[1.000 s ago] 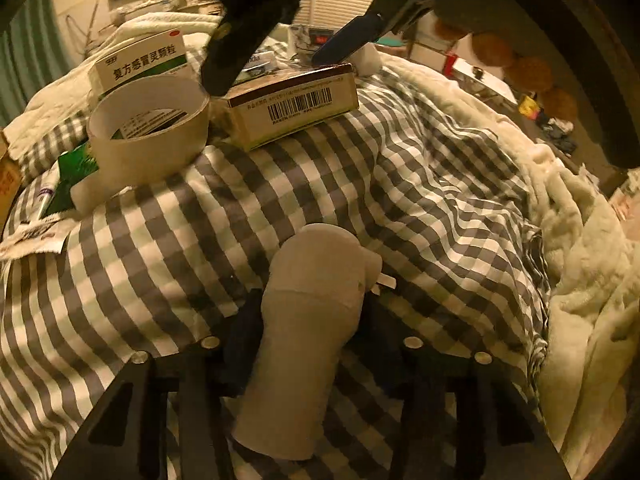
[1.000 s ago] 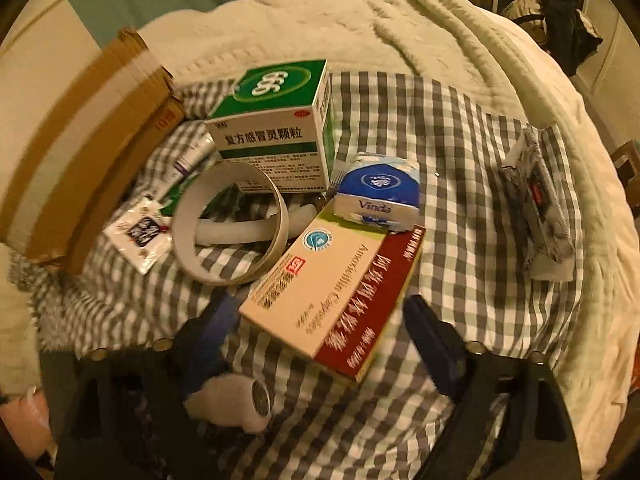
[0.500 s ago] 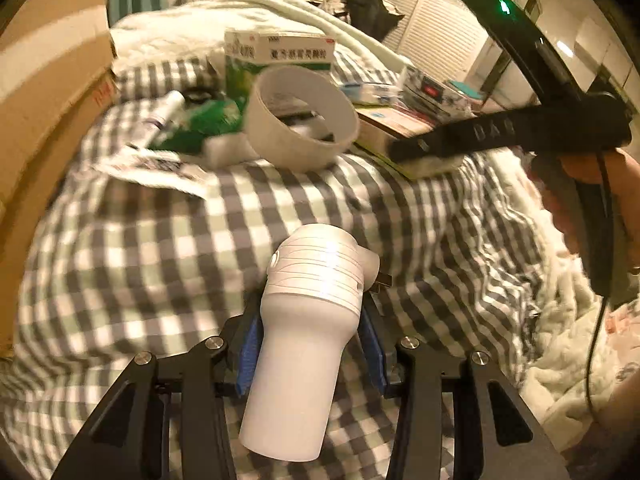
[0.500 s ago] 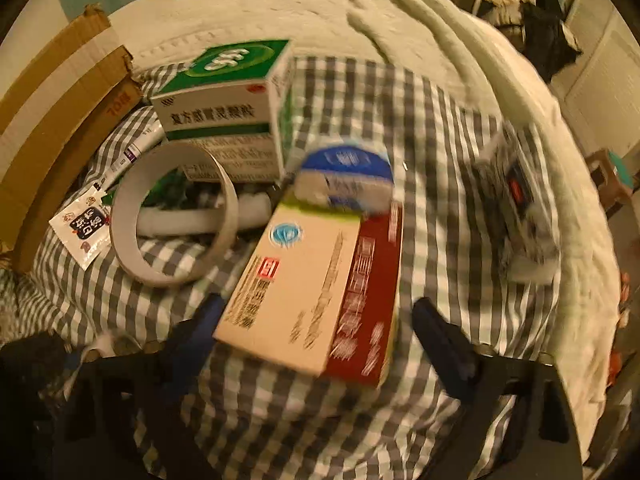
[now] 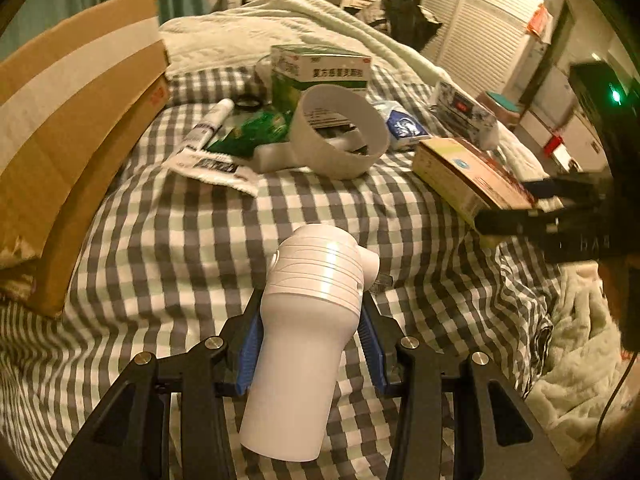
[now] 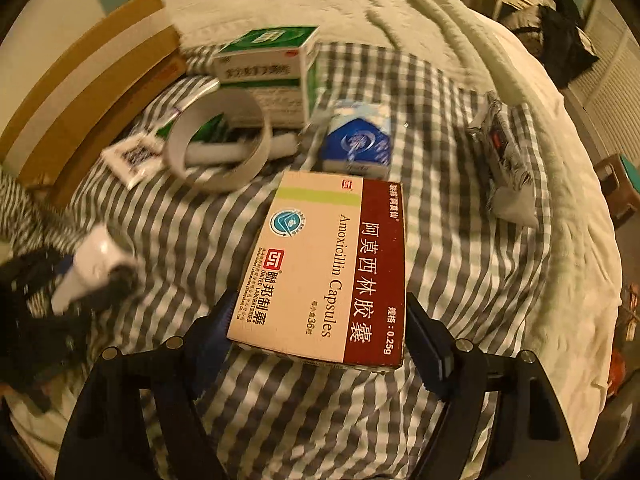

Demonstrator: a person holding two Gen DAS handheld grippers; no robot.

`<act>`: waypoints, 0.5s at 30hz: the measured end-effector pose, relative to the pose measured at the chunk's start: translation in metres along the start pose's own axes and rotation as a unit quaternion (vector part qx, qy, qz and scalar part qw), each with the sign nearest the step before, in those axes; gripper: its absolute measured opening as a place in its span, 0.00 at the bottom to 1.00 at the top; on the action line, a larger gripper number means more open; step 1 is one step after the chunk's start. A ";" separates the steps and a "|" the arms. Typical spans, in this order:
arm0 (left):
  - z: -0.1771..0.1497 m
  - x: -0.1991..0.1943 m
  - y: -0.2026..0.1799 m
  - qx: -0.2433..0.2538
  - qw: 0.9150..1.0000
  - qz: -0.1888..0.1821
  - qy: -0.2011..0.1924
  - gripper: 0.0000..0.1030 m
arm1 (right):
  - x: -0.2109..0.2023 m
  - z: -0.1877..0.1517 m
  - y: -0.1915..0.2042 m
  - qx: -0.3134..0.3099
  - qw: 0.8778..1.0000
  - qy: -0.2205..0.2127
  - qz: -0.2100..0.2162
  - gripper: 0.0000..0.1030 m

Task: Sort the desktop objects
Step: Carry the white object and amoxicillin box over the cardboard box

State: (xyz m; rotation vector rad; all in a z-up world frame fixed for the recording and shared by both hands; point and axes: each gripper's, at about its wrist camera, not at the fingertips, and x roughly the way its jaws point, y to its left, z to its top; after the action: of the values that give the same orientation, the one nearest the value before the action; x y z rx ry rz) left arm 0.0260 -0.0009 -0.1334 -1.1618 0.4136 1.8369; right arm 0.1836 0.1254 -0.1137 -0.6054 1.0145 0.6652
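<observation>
A: Left wrist view, item one?
B: Left gripper [image 5: 310,354], low centre, blue pads clamped on a white device [image 5: 308,328] held above the checked cloth [image 5: 172,240]; its ribbed head points far, its base is near the camera.

A: Surroundings?
B: Cardboard box [image 5: 72,120] along the left. Far centre: green box [image 5: 320,70], tape ring [image 5: 340,136] tilted in front of it, a tube [image 5: 210,124], green packet [image 5: 256,130] and a sachet [image 5: 212,166] to its left. Tissue pack [image 5: 402,126] right of the ring. Right gripper [image 5: 536,208] enters from the right on the capsule box [image 5: 468,178].

A: Hidden?
B: The right gripper's body hides that box's near end.

A: Right wrist view?
B: Right gripper [image 6: 318,340] closed on the capsule box [image 6: 324,264], pads pressing its two long sides at the near end; the box points far, label up.

A: Around it?
B: Tissue pack [image 6: 356,140] just beyond. Tape ring [image 6: 218,148] far left with a white tube [image 6: 224,152] through it, green box [image 6: 268,68] behind. Foil pack [image 6: 504,152] far right. Cardboard box [image 6: 88,96] at left edge. Left gripper [image 6: 44,280] with the white device [image 6: 94,260] near left.

A: Unclear?
B: That left corner is blurred; the left gripper's pads cannot be made out there.
</observation>
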 end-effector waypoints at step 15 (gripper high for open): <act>0.008 0.008 0.006 -0.024 1.000 0.012 0.006 0.44 | 0.031 0.007 0.004 0.001 1.000 0.015 -0.006 0.72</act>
State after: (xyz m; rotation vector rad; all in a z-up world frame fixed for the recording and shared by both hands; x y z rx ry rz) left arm 0.0150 0.0051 -0.1370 -1.2045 0.3940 1.8701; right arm 0.1963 0.1396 -0.1399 -0.6212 1.0391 0.6461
